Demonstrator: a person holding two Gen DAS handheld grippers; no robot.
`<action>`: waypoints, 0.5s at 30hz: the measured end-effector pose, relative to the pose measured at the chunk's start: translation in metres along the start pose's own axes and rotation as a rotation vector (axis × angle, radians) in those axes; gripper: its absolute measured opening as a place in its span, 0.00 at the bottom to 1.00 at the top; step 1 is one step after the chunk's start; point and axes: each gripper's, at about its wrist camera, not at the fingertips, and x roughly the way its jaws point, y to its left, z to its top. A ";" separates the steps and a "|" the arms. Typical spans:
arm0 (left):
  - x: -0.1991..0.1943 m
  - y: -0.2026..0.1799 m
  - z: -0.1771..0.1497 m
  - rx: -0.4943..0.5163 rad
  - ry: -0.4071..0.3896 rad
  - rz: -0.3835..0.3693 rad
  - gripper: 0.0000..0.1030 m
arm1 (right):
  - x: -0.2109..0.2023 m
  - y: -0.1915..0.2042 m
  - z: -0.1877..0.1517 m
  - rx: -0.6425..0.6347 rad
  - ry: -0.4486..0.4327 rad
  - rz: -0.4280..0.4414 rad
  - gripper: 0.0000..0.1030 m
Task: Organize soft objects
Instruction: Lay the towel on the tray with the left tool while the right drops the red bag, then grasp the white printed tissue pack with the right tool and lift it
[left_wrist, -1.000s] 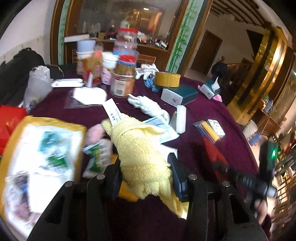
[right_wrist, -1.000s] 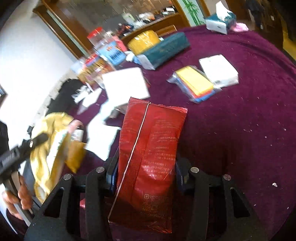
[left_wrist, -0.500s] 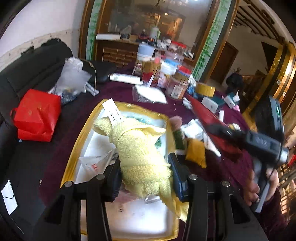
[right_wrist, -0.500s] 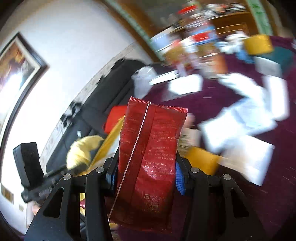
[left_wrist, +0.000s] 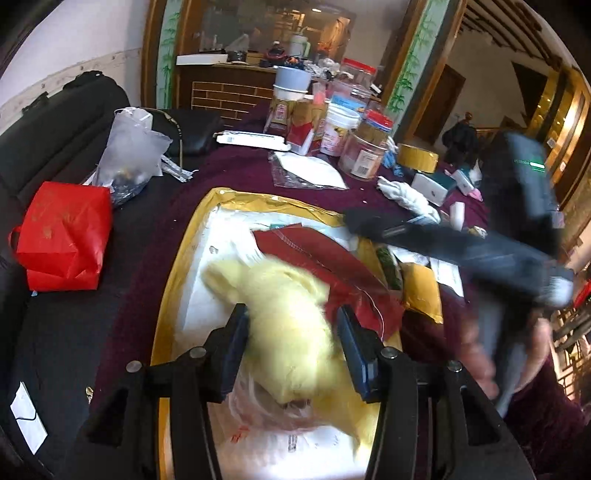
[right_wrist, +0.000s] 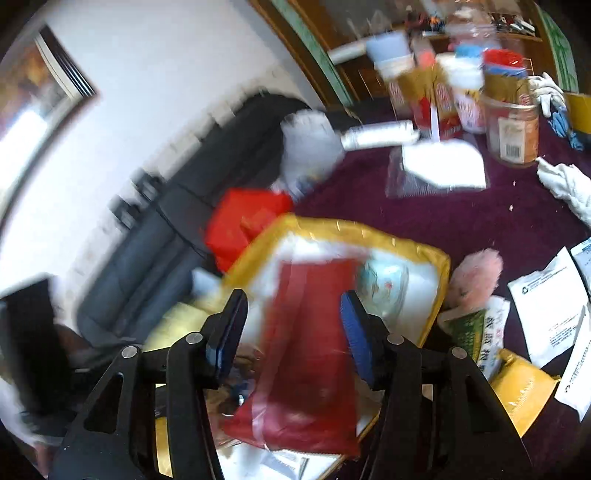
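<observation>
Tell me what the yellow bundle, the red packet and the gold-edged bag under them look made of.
Yellow bundle: fuzzy terry-like cloth, matte; the nap shows despite blur. Red packet: thin foil or plastic film, slightly glossy, with a sealed seam. Gold-edged bag: shiny crinkled gold film border around a white printed face, probably plastic.

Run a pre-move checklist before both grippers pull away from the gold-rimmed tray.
1. Fluffy yellow towel over the gold-rimmed tray: ok.
2. Left gripper clear of the towel: not ok, the towel fills the gap between its jaws; blur hides whether the pads press it.
3. Glossy red foil packet over the tray: ok, it lies across the white inside.
4. Right gripper releasing the packet: ok, jaws opening, a gap shows beside the left pad.
5. Packet settled flat: cannot tell, it is blurred.
6. Pink fluffy item and yellow padded pouch put away: not ok, both lie outside the tray on the maroon cloth.
</observation>
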 end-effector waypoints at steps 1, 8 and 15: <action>0.000 0.001 0.001 -0.016 -0.007 0.006 0.48 | -0.012 -0.006 0.001 0.016 -0.038 0.050 0.53; -0.041 -0.012 -0.006 -0.075 -0.189 0.007 0.60 | -0.099 -0.049 -0.015 -0.008 -0.169 -0.106 0.52; -0.018 -0.092 -0.030 -0.024 -0.110 -0.260 0.63 | -0.197 -0.154 -0.066 0.206 -0.273 -0.289 0.52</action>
